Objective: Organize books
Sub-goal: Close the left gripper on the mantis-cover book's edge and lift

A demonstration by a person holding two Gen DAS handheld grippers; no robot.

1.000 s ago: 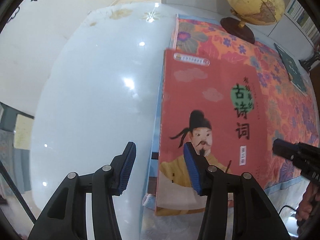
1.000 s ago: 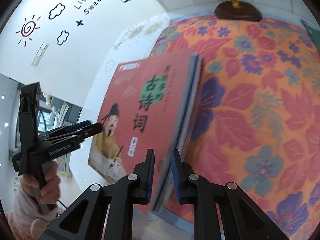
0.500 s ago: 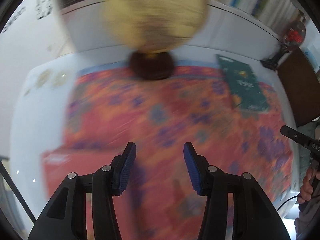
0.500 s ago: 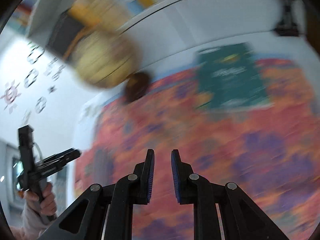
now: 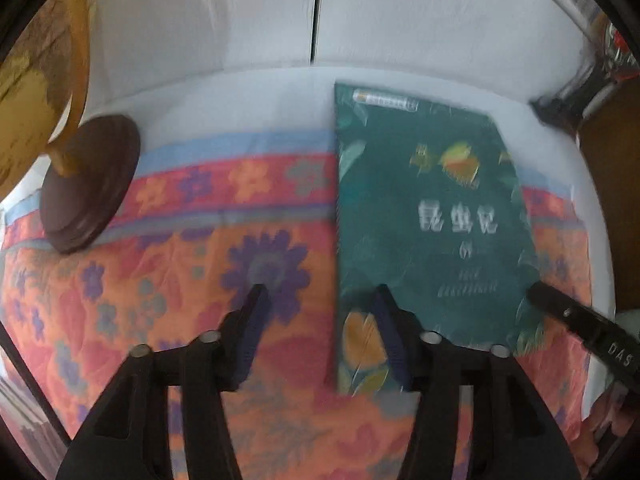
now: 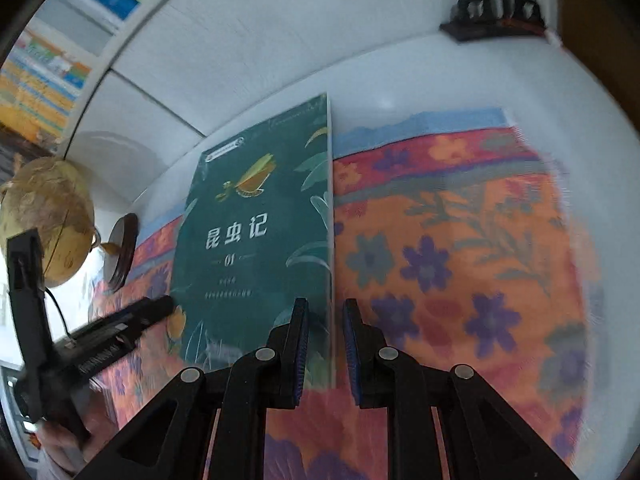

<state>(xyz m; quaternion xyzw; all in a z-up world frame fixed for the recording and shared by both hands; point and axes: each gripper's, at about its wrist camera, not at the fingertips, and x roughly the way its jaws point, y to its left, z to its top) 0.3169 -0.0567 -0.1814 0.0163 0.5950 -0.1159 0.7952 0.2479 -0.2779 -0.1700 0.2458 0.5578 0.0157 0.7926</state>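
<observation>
Green book: lay flat, cover up, on the floral tablecloth, its top end running past the cloth's blue border onto the bare white tabletop. Title in white characters, "01" beneath.

Right gripper: fingers parted by a narrow gap, pinching nothing. They straddled the book's long right-hand edge near its lower corner; 1 pad over the cover, the other over the cloth. Contact could not be told.

Left gripper: fingers spread wide, empty. The book's left edge sat between them (right finger over the lower left cover, left finger over a purple flower on the cloth). Height above the book unclear; this view was smeared.

Neighbours: globe on its dark round base, well apart to the book's left. A dark stand near the far right of the table. Shelved books behind, out of reach.

Step in hand (judged): both tools closing in on the green book for a pickup.

Risk 1: the book lay flat, so a finger would have to get under the edge; pressing down instead could just shove it along the slick tabletop.

Risk 2: a finger might snag the cloth and drag it, and the globe base stood partly on that cloth.

Risk 3: a thin paperback pinched at 1 corner would likely droop or fan open once lifted.

Risk 4: the 2 grippers worked close together at the same end; a clash looked possible.
</observation>
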